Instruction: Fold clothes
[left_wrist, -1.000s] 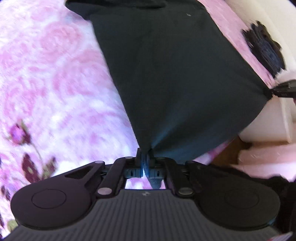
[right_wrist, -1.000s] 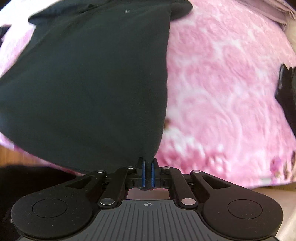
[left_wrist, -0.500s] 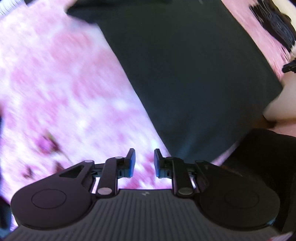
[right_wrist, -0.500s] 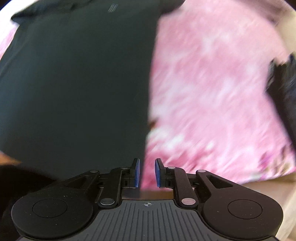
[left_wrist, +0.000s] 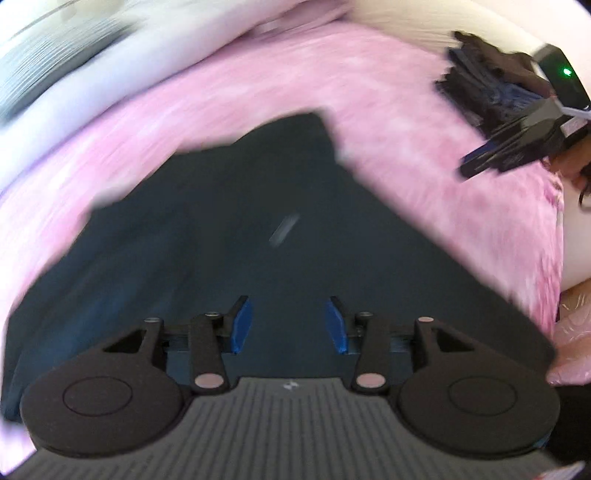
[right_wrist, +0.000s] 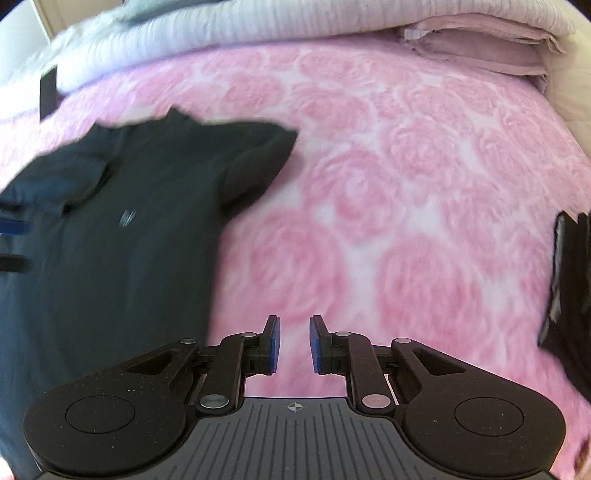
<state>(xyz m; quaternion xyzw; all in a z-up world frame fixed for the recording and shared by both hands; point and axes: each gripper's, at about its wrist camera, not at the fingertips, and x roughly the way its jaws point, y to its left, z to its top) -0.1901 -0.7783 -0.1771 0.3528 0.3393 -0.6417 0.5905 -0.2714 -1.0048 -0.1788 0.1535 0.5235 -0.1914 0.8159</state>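
Left hand-held gripper (left_wrist: 288, 325): jaws spread wide, nothing pinched, held over the dark T-shirt (left_wrist: 236, 266). Right hand-held gripper (right_wrist: 293, 345): jaws parted, nothing held, positioned above the pink rose-patterned bedspread (right_wrist: 406, 177), just right of the shirt. T-shirt: laid flat on the bed, collar away from the cameras; lower hem cut off; small chest mark blurred. Dark pile of clothing (right_wrist: 570, 295): seen at the bed's right edge, partly cropped. Folded pale bedding (right_wrist: 476, 48): noted beyond.
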